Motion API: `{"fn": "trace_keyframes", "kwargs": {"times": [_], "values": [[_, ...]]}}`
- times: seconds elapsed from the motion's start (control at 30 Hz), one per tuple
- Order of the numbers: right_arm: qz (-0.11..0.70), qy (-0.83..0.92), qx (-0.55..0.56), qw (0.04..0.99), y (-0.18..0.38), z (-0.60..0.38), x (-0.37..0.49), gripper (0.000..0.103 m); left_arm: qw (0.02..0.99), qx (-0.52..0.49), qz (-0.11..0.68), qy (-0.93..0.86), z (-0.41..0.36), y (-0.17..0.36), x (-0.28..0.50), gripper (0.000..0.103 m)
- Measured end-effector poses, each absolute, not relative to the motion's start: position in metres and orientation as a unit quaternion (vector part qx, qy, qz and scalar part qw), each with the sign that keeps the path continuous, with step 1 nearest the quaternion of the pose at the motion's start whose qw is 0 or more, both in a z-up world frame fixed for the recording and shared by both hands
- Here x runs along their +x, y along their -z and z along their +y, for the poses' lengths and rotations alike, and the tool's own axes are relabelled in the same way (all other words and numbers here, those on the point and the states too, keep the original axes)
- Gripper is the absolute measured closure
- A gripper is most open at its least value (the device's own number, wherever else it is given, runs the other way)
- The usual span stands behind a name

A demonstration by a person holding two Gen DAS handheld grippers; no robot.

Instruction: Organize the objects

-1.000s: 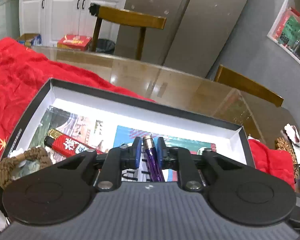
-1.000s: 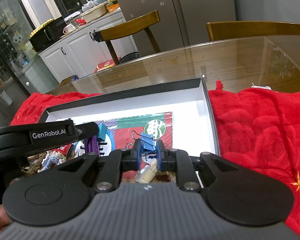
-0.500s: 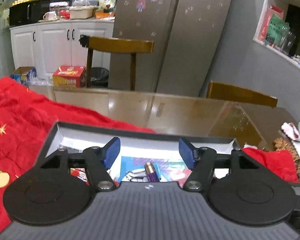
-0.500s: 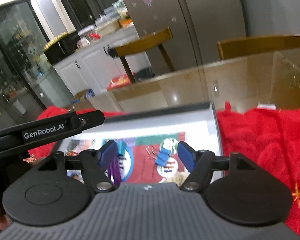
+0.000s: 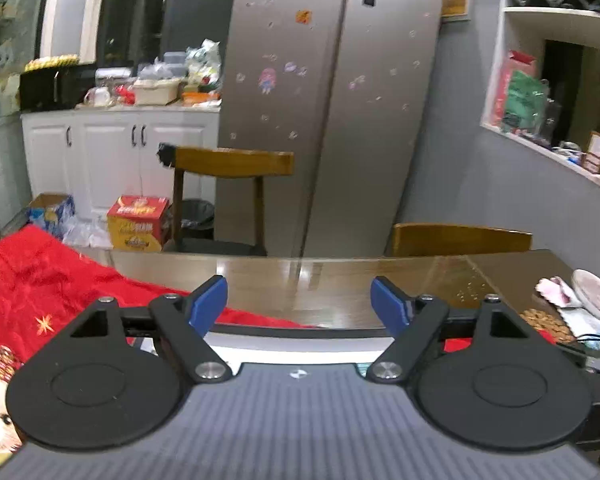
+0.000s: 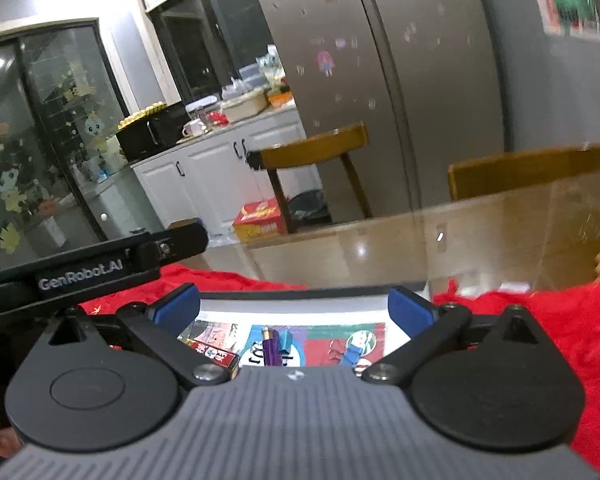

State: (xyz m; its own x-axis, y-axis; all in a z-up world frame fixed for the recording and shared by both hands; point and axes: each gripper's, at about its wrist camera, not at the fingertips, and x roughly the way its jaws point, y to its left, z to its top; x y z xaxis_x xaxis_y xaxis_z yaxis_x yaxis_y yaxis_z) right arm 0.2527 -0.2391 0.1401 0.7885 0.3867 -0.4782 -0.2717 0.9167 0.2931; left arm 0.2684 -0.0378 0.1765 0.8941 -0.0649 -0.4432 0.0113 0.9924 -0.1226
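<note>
A black box with a white inside (image 6: 300,304) sits on a red cloth (image 6: 540,320). In the right wrist view it holds a purple pen (image 6: 271,346), a blue binder clip (image 6: 350,350) and a red lighter (image 6: 214,354). My right gripper (image 6: 294,308) is open and empty, raised above the box's near side. My left gripper (image 5: 300,306) is open and empty, raised above the box, whose far rim (image 5: 300,334) just shows. The left gripper's body (image 6: 100,264) appears at the left of the right wrist view.
A glass-topped wooden table (image 5: 340,284) extends beyond the box. Wooden chairs (image 5: 232,164) (image 5: 460,238) stand behind it, before a steel fridge (image 5: 332,100). A plate (image 5: 596,294) and beads (image 5: 544,320) lie at the table's right.
Both grippers opened, the left letting go of the purple pen and the right of the blue clip into the box. Both have since lifted up and tilted back.
</note>
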Motion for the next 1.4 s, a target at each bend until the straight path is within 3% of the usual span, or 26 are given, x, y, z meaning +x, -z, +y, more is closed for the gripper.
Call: {"fn": "trace_keyframes", "kwargs": {"times": [0.23, 0.37, 0.7, 0.9, 1.2, 1.4], "values": [[0.207, -0.132, 0.068, 0.967, -0.182, -0.242, 0.187, 0.0, 0.984, -0.034, 0.175, 0.025, -0.04, -0.224, 0.187, 0.019], [0.184, -0.118, 0.055, 0.974, -0.194, -0.243, 0.148, 0.0, 0.991, -0.029, 0.134, 0.005, -0.03, -0.246, 0.125, 0.012], [0.172, -0.094, 0.057, 0.979, -0.173, -0.253, 0.084, 0.0, 0.995, -0.014, 0.081, -0.054, -0.021, -0.236, 0.008, 0.012], [0.182, -0.07, 0.069, 0.978, -0.136, -0.247, 0.058, 0.0, 0.992, -0.026, 0.107, -0.056, -0.015, -0.21, -0.019, 0.011], [0.209, -0.052, 0.025, 0.976, -0.069, -0.211, 0.049, 0.0, 0.969, 0.024, 0.238, -0.052, -0.009, -0.107, -0.017, 0.011], [0.247, -0.028, 0.028, 0.968, -0.033, -0.205, 0.052, 0.0, 0.951, -0.009, 0.304, -0.047, 0.011, -0.06, 0.01, 0.011]]}}
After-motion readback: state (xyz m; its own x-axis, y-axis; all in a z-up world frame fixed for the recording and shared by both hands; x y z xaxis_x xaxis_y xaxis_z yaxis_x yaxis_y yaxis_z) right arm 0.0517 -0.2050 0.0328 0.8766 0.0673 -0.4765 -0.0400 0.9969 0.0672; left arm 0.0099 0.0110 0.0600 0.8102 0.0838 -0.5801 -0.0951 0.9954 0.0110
